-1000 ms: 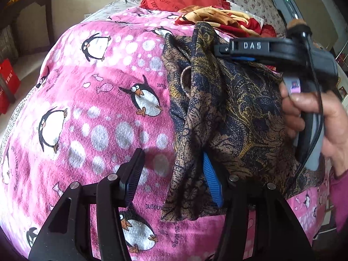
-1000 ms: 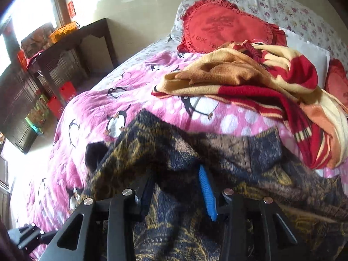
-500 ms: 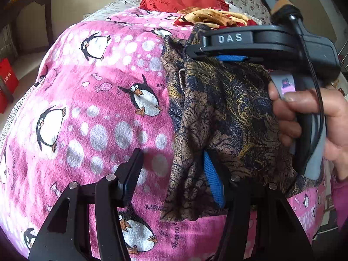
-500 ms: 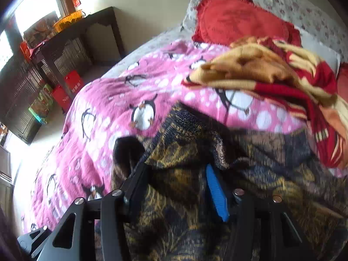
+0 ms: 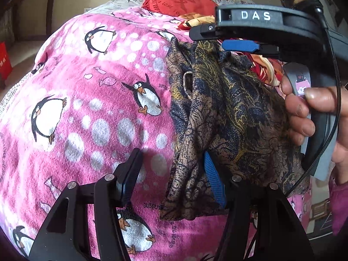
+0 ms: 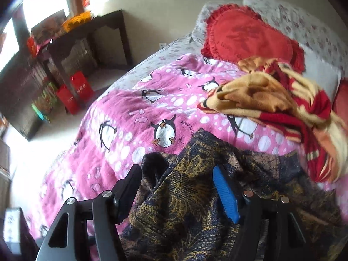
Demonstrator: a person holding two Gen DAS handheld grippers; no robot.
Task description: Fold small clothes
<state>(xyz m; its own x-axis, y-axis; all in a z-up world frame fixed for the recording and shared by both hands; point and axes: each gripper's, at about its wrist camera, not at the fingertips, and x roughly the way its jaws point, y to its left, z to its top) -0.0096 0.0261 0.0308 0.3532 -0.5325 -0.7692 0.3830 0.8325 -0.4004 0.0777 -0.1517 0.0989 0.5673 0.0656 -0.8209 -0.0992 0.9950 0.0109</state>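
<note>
- Broadly, the bed (image 5: pixel 91 113), under its pink penguin blanket, carries the work; a crumpled red-and-yellow garment (image 6: pixel 278 100) lies toward twelve o'clock of the piece in hand, touching or overlapping its far edge, with a red heart cushion (image 6: pixel 243 34) beyond it.
- Next in size, the dark paisley garment (image 5: pixel 228 117) lies in a long bunched strip on the blanket, running from twelve to six o'clock in the left wrist view; a fold looks just laid, though the cloth is lumpy.
- Then the right tongs (image 5: pixel 230 41), in a hand (image 5: pixel 315 117), sit over the strip's twelve o'clock end; the jaws are opening, cloth lies loosely between them, and the pads do not pinch it.
- Last, the left tongs (image 5: pixel 171 180) stand open at the six o'clock end, one pad against the cloth edge, the other over bare blanket.
- My guess: both should clear, then smooth or re-grip the strip for a crosswise fold.
</note>
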